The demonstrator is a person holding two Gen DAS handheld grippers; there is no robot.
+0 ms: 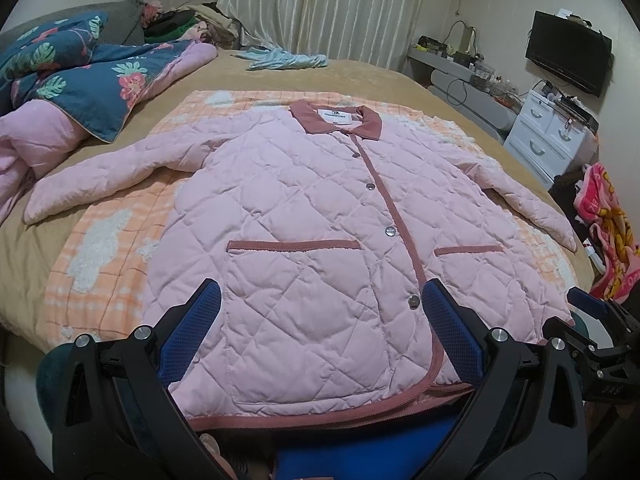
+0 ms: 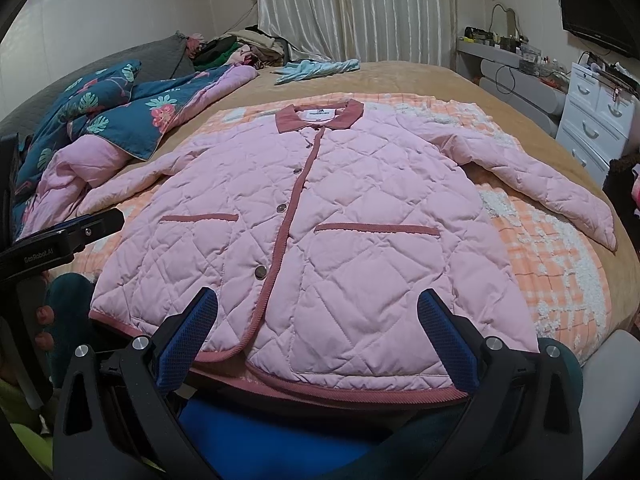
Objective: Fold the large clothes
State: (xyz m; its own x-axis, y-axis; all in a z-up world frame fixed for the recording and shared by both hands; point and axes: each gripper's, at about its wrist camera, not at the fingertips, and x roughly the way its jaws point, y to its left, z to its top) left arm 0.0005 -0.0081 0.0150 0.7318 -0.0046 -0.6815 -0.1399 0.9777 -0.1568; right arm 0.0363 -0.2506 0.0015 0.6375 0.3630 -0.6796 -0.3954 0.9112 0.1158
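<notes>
A pink quilted jacket (image 1: 304, 216) with a dusty-rose collar and trim lies flat, front up and buttoned, both sleeves spread out, on an orange checked blanket (image 1: 100, 248) on the bed. It also shows in the right wrist view (image 2: 344, 208). My left gripper (image 1: 320, 320) is open, hovering above the jacket's hem at its left half. My right gripper (image 2: 318, 322) is open, hovering above the hem at the right half. Neither holds anything. The right gripper's body shows at the right edge of the left wrist view (image 1: 600, 320).
A blue floral quilt (image 1: 80, 76) with pink lining is heaped at the bed's left. A light blue garment (image 1: 284, 60) lies at the far end. White drawers (image 1: 548, 132), a shelf and a television (image 1: 568, 52) stand right. A pink patterned cloth (image 1: 608, 232) hangs at the right edge.
</notes>
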